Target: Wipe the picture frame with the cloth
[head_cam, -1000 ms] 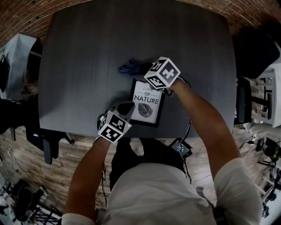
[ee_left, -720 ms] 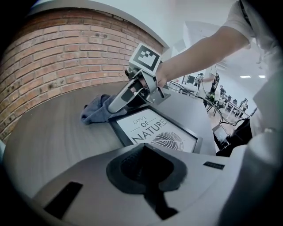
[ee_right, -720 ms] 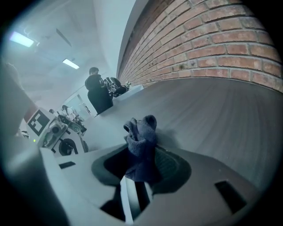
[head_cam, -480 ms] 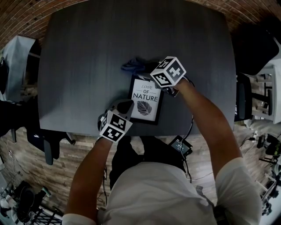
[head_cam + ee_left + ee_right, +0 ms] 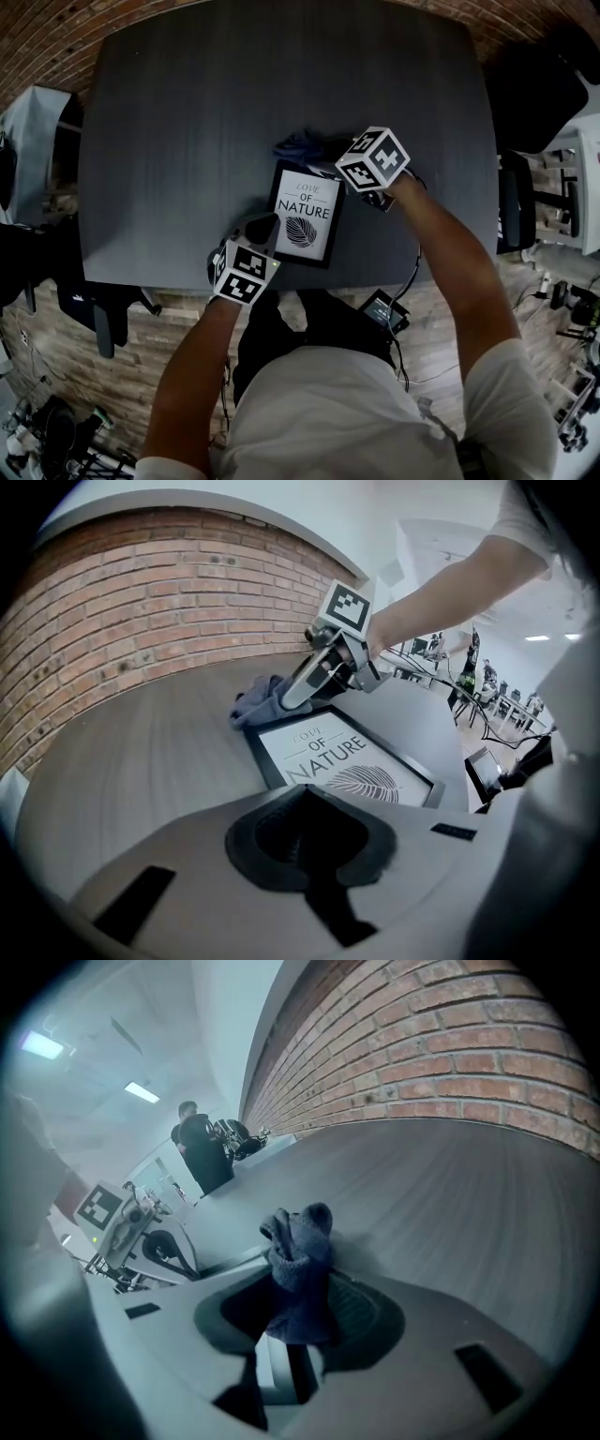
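A black picture frame (image 5: 305, 214) with a white "NATURE" print lies flat near the table's front edge, and it also fills the middle of the left gripper view (image 5: 352, 761). A crumpled blue cloth (image 5: 298, 145) sits at the frame's far edge. My right gripper (image 5: 328, 161) is shut on this cloth (image 5: 298, 1269), which bulges up between its jaws. From the left gripper view, the right gripper (image 5: 286, 696) presses the cloth (image 5: 255, 700) down at the frame's far corner. My left gripper (image 5: 265, 226) is shut with nothing in it, at the frame's near left edge (image 5: 307, 799).
The dark grey table (image 5: 187, 112) stretches wide beyond the frame. Chairs stand at the left (image 5: 37, 131) and the right (image 5: 520, 202) of it. A person (image 5: 202, 1152) stands far off in the room. A small device (image 5: 384, 314) lies on the floor below the front edge.
My right gripper has slid to the right along the frame's far edge, dragging the cloth with it. The left gripper has stayed by the frame's near left edge.
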{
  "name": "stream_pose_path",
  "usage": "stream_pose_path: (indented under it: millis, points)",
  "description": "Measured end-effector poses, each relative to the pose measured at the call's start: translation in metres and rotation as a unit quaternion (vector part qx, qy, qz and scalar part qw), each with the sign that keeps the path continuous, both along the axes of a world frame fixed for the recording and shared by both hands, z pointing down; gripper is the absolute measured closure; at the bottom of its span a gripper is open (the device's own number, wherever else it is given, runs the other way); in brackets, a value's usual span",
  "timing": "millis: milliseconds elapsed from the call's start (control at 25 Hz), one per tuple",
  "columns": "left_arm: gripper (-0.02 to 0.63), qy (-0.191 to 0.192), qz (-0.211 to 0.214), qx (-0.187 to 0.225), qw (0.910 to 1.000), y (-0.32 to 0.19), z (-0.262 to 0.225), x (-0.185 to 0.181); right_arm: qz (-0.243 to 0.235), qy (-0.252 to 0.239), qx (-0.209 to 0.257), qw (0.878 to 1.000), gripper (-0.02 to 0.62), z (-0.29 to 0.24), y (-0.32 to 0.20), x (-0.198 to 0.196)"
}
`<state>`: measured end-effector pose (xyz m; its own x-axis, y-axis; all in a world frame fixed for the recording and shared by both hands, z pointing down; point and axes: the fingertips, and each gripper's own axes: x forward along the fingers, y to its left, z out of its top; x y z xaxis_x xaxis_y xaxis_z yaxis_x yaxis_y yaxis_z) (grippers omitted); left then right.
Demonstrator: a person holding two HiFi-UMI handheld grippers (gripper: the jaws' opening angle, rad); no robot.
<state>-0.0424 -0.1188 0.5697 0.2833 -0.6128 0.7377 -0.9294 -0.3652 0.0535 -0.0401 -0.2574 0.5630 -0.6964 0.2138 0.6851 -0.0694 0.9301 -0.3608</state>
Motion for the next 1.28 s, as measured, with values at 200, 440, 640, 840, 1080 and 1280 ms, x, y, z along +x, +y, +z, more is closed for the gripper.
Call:
stream_pose_path:
  millis: [200,440,640,840,1080,1280]
  points:
    - [0.598,-0.006,-0.004,0.000,1.0000,-0.001,0.001,-0.001,0.021,0.003,0.006,1.000,0.449,0.000,-0.006,0.023]
    - [0.598,-0.017,-0.007,-0.003,0.9998,-0.001,0.001,0.000,0.043,0.007,0.014,0.999,0.449,-0.001,-0.009,0.052]
    - [0.598,-0.026,-0.008,-0.004,0.9996,-0.002,0.003,-0.001,0.063,0.010,0.028,0.998,0.448,-0.001,-0.013,0.079]
    - [0.598,-0.017,-0.016,-0.002,0.9997,-0.002,0.001,-0.002,0.075,0.017,0.039,0.996,0.448,-0.002,-0.009,0.108]
    - [0.575,0.036,0.014,0.007,0.9992,-0.003,-0.017,0.001,0.102,0.020,0.038,0.994,0.446,-0.001,-0.006,0.127]
    - [0.317,-0.020,0.219,-0.001,0.9755,0.040,-0.013,0.022,0.146,0.036,0.054,0.987,0.446,0.002,-0.006,0.126]
